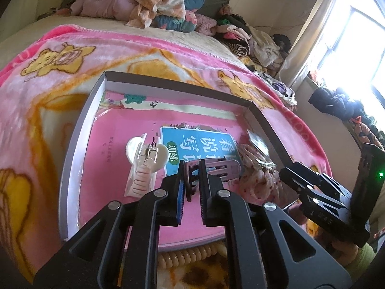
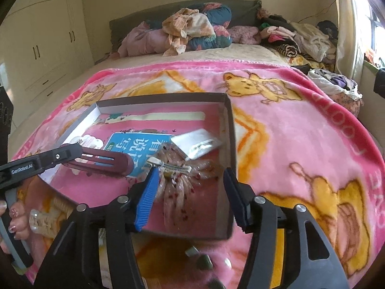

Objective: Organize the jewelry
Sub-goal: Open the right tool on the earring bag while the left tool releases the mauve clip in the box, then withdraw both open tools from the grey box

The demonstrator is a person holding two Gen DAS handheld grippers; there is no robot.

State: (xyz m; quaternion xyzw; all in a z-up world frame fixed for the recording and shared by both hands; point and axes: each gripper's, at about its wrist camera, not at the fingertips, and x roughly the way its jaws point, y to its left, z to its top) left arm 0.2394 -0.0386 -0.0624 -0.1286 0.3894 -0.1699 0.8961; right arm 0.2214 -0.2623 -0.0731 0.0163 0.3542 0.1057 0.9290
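A shallow grey box [image 1: 72, 149] [image 2: 229, 130] lies on the bed with a pink book [image 1: 134, 125] inside. My left gripper [image 1: 191, 183] is shut on a mauve hair claw clip [image 1: 214, 171] [image 2: 105, 162] and holds it over the box. A white claw clip [image 1: 144, 161] lies in the box to its left. A floral bow hair clip [image 2: 178, 183] [image 1: 257, 171] lies at the box's right side. My right gripper [image 2: 190, 192] is open just above the bow. A small clear plastic bag [image 2: 197, 144] lies beyond the bow.
The box sits on a pink cartoon blanket [image 2: 300, 132]. A beige coiled hair tie [image 1: 190, 255] lies in front of the box. Small dark green pieces [image 2: 204, 262] lie on the blanket near the right gripper. Piled clothes [image 2: 192, 29] fill the bed's far end.
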